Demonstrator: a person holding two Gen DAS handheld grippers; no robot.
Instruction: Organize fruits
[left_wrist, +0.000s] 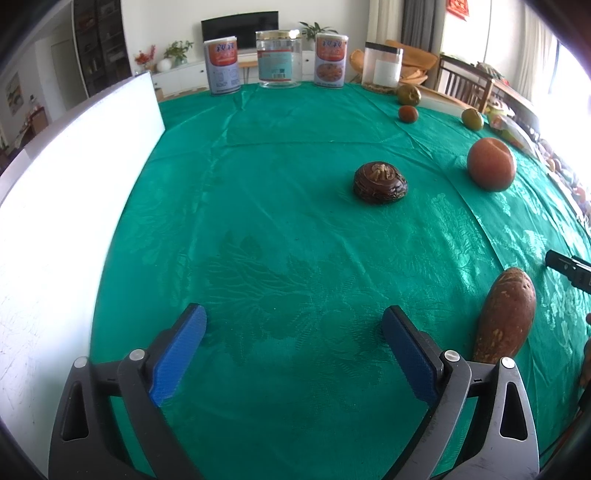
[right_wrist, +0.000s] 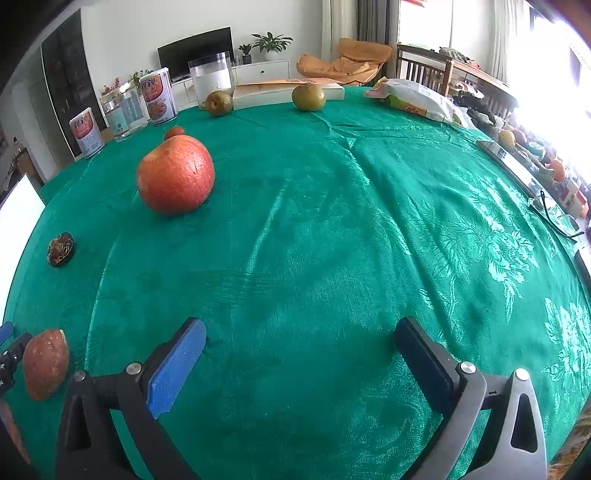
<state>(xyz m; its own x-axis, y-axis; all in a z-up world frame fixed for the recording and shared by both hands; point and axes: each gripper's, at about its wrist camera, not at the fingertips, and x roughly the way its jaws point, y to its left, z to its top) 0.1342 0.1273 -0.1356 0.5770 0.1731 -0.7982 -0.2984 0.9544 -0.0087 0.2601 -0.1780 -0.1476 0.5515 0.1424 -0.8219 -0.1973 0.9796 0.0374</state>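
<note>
My left gripper stands open over bare green cloth, nothing between its blue pads. Just right of it lies a long brown fruit, which the right wrist view shows at its left edge as the long brown fruit. A dark wrinkled fruit sits mid-table, and a red apple lies further right. In the right wrist view my right gripper is open and empty, with the red apple ahead on the left and the dark wrinkled fruit further left. Two green-brown pears rest near the far edge.
A white board runs along the table's left side. Tins and clear jars line the far edge, beside a flat box. A printed bag, glasses and more clutter crowd the right side. A small reddish fruit lies far back.
</note>
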